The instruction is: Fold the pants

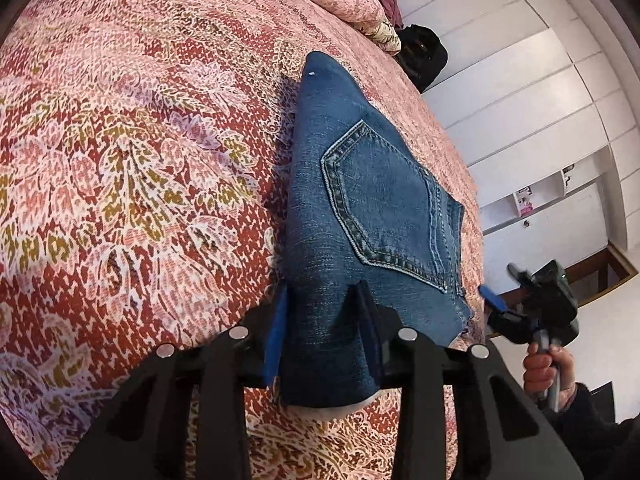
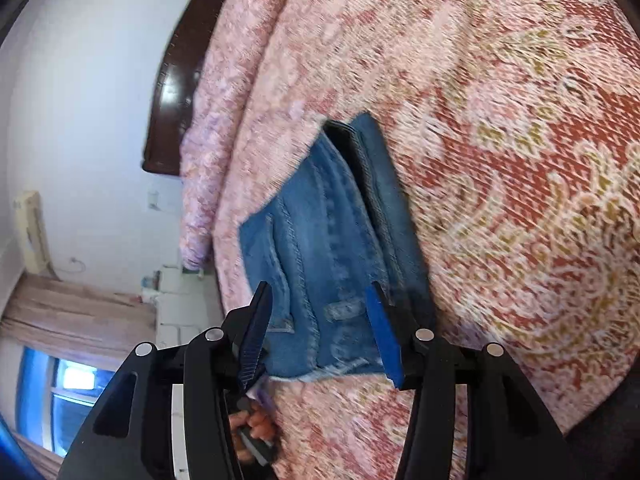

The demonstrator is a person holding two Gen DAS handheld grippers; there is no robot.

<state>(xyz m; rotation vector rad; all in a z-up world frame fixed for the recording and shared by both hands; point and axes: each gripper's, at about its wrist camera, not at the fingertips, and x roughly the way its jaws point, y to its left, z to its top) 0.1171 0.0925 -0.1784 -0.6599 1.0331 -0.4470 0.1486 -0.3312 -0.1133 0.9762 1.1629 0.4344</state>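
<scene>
text: none legible | jeans (image 1: 372,216): back pocket shows stitching only, no brand tag readable | pink item on shelf (image 1: 525,204), beyond the jeans: print too small to read | bedspread (image 1: 140,160): leaf pattern, no lettering

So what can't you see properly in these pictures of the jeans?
- Left wrist view: the jeans fill the left hand-held gripper, hiding its grip.
- Right wrist view: motion blur smears the denim stitching; the right hand-held gripper covers the near edge.
- Both views: the legs are folded under.
</scene>
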